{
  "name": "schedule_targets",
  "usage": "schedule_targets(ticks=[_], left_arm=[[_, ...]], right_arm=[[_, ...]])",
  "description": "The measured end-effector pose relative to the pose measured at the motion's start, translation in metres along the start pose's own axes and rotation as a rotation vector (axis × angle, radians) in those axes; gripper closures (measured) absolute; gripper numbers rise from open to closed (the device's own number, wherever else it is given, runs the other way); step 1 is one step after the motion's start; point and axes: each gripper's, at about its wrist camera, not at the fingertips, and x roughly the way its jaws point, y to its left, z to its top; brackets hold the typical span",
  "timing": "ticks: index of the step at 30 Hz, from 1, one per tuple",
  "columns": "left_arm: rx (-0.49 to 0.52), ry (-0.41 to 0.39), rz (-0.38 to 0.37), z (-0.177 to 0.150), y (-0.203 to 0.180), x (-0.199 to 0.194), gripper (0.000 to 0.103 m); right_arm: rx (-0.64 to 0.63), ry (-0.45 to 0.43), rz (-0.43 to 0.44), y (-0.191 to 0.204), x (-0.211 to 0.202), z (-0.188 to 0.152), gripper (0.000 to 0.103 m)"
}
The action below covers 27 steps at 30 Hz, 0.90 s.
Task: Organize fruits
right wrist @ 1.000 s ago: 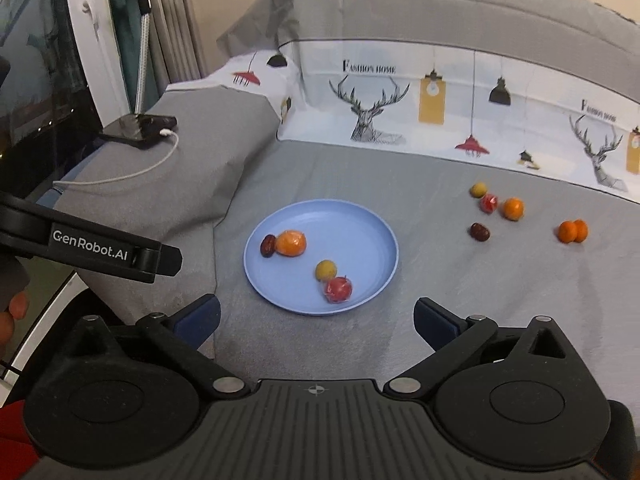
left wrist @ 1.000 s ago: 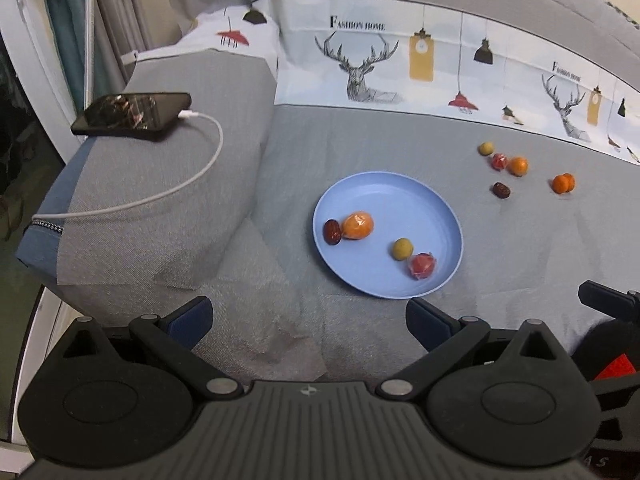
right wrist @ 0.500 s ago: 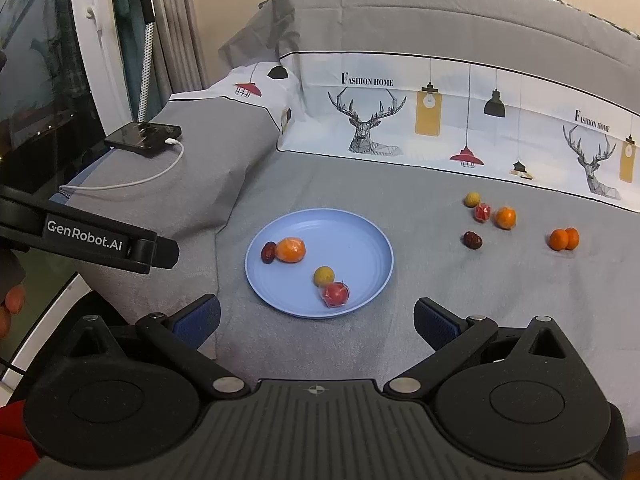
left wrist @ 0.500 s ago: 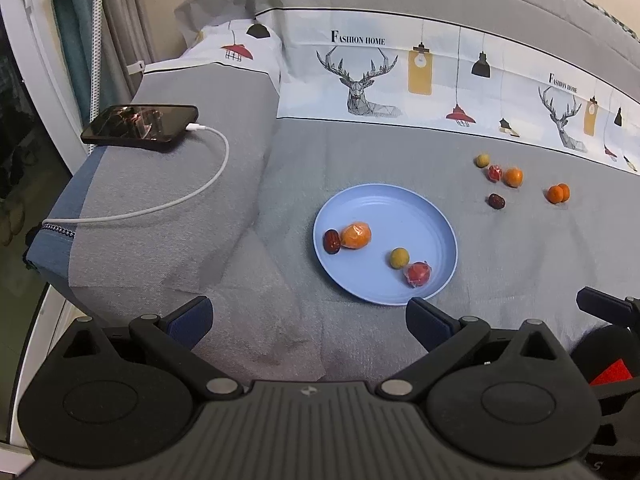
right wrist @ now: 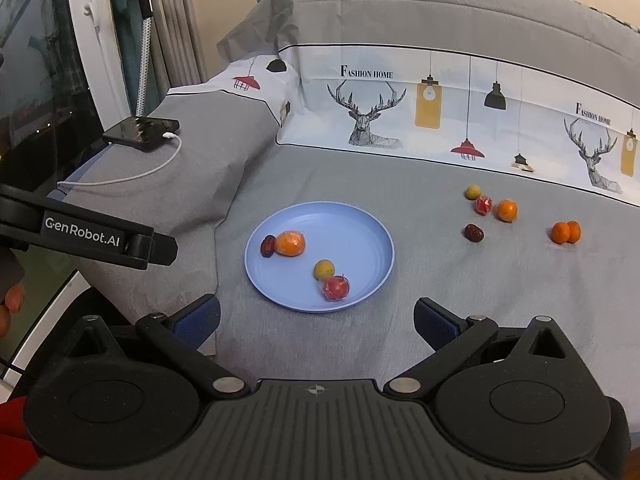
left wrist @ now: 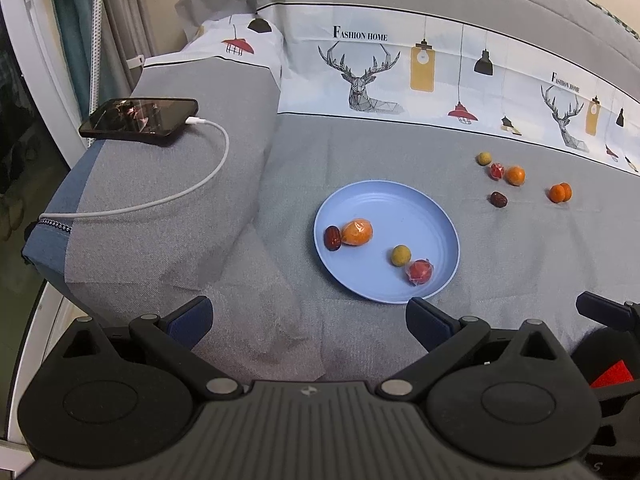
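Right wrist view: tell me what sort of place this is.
Most likely a bedroom: a bed under a grey deer-print bedsheet, a grey pillow holding a charging black phone, and curtains beside it.

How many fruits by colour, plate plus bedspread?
Orange: 4, one on the blue plate, wrapped; three on the grey bedspread, wrapped and a touching pair.
Dark brown: 2, plate, bedspread.
Yellow-green: 2, plate, bedspread.
Red, wrapped: 2, plate, bedspread.
Total: 10, 4 on the plate, 6 off.
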Motion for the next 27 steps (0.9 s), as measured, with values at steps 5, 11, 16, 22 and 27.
schedule_targets(ticks=[5,11,16,22,27], left_arm=[[-0.002,0.003,-0.002,0.000,0.001,0.002,0.000],[-0.003,0.010,0.000,0.000,0.001,0.005,0.000],[-0.006,0.016,0.000,0.000,0.000,0.007,0.000],[-0.007,0.023,0.001,0.000,0.000,0.009,0.000],[-0.008,0.027,0.002,0.000,0.000,0.011,0.000]], right_arm=[[0.001,0.005,0.001,0.000,0.003,0.000,0.001],[0.003,0.011,0.002,0.000,0.004,-0.001,0.001],[0.006,0.019,0.001,0.000,0.007,-0.002,0.001],[0.009,0.024,0.001,-0.001,0.009,-0.002,0.001],[0.011,0.027,0.002,-0.001,0.011,-0.003,0.001]])
